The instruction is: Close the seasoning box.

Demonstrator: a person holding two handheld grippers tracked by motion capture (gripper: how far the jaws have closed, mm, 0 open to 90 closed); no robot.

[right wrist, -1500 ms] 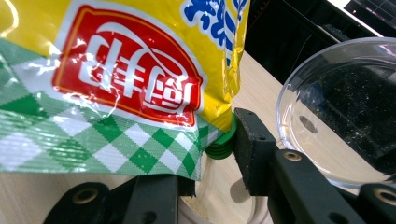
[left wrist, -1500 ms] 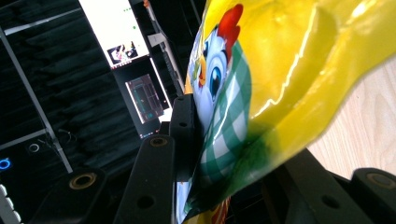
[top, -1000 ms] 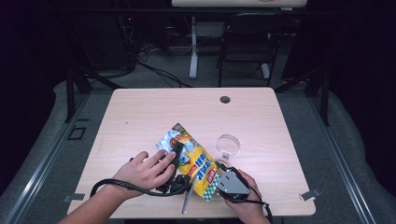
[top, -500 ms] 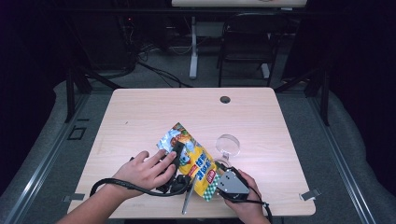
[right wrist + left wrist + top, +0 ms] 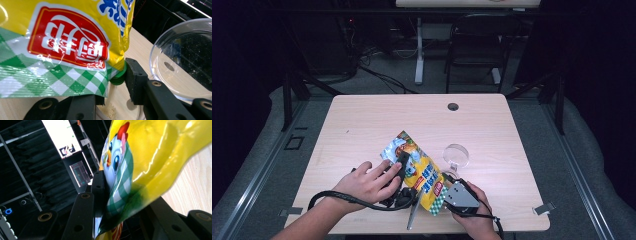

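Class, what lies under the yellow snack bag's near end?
Under the yellow snack bag a green disc and pale crumbs show on the table; the rest is covered.

A glossy, crinkled plastic snack bag (image 5: pixel 422 172) lies on the matt pale wood-grain table (image 5: pixel 362 125) beside a clear, smooth plastic dish (image 5: pixel 455 155).

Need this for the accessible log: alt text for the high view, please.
A person's two hands at a light wooden table each hold a gripper on a yellow snack bag: the left gripper at the bag's upper part, the right gripper at its lower end. A clear round dish sits just right of the bag, with dark floor and a chair behind.
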